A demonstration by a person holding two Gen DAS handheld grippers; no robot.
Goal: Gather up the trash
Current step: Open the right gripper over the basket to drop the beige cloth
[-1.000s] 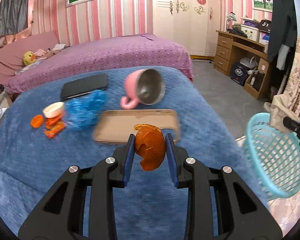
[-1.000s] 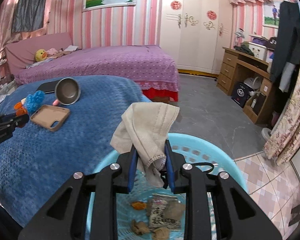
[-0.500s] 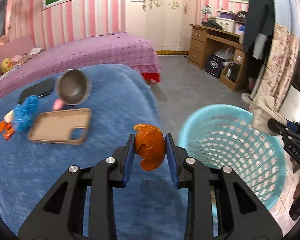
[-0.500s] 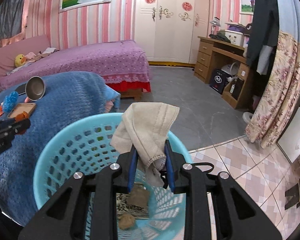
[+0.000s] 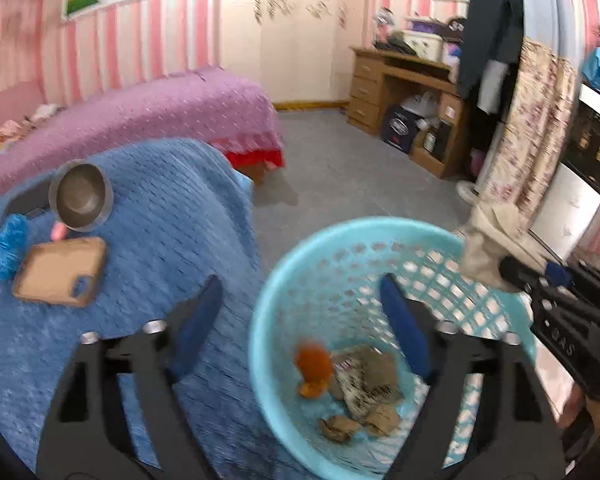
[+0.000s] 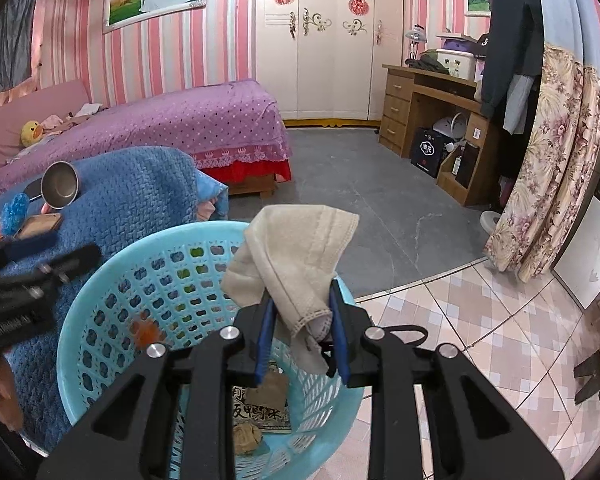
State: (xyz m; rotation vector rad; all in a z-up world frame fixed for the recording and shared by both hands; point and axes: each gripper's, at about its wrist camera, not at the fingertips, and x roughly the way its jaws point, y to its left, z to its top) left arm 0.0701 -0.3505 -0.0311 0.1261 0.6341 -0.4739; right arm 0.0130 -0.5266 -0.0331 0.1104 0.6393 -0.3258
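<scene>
Looking from the left wrist: left gripper point(image 5: 300, 304), jaws just spread wide and empty, above basket point(image 5: 268, 320); peel point(image 5: 314, 364) inside among wrappers.

Right wrist: right gripper point(image 6: 302, 334) clenched on cloth point(image 6: 296, 248) over the basket rim. Risk: released now, the cloth may drape the rim and slide outside.

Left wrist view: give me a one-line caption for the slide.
Left gripper, jaws just opened and empty, above the blue basket with orange peel inside; right gripper holds a beige cloth at the rim.
</scene>
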